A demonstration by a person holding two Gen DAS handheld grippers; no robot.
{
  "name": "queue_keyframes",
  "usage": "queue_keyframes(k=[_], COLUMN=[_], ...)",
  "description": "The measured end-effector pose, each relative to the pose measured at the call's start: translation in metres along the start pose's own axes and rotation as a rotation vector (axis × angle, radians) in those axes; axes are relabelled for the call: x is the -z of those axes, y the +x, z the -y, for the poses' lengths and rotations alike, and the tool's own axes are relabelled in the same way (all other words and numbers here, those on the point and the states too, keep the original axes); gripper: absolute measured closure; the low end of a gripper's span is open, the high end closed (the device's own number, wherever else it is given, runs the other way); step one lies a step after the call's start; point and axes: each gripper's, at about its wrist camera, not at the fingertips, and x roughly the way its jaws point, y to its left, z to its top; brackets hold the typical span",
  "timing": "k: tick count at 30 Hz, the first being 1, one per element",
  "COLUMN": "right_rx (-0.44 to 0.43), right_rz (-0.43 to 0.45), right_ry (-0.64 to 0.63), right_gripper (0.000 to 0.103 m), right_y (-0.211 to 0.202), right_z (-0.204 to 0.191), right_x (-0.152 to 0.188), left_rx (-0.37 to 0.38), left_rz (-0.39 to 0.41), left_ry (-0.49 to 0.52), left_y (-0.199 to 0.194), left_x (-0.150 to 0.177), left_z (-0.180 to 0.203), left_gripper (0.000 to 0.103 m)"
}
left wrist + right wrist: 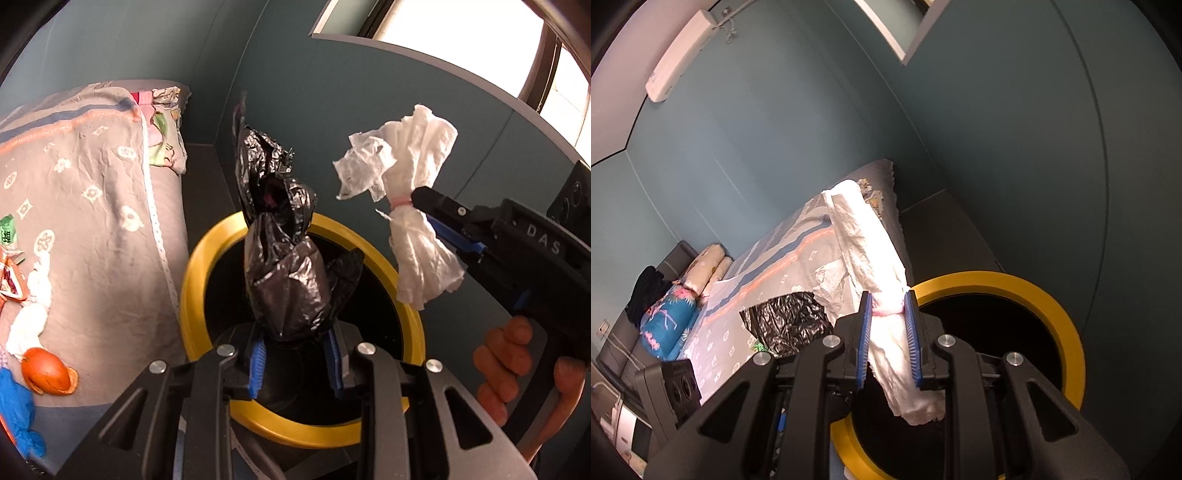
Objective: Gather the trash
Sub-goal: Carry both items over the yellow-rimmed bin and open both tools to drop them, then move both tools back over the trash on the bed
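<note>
Surroundings: a bed [92, 206] with a patterned grey cover stands just beside the bin [410, 314]; orange peel [48, 371], a blue glove [16, 410] and white tissue [27, 321] lie on it.
Left gripper [295, 354]: jaws nearly closed, clamped on a crumpled black plastic bag [288, 280] standing upright over the bin's mouth.
Right gripper [889, 339]: jaws narrow, pinching a white paper bundle [871, 251] at its pink band, long axis running along the fingers, above the yellow rim.
Bin: black interior, contents not discernible.
</note>
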Motion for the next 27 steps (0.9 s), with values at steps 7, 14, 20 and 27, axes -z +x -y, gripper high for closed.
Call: queue_keyframes(k=[7, 14, 20, 27], right_rx=[0.037, 0.062, 0.063, 0.073], right_rz=[0.004, 0.032, 0.082, 0.152], right_ry=[0.038, 0.09, 0.052, -0.088], right_gripper=[0.07, 0.065, 0.049, 0.028], right_y=[0.004, 0.003, 0.002, -0.001], right_z=[-0.006, 0.001, -0.006, -0.044], right_x=[0.003, 0.002, 0.007, 0.02], left_rx=[-0.027, -0.067, -0.135, -0.204], left_rz=[0.026, 0.061, 0.106, 0.171], left_ry=[-0.003, -0.034, -0.054, -0.094], left_y=[-0.005, -0.017, -0.037, -0.08], left_x=[0.004, 0.0, -0.002, -0.006], left_z=[-0.001, -0.013, -0.035, -0.065], left_gripper=[0.051, 0.032, 0.022, 0.013])
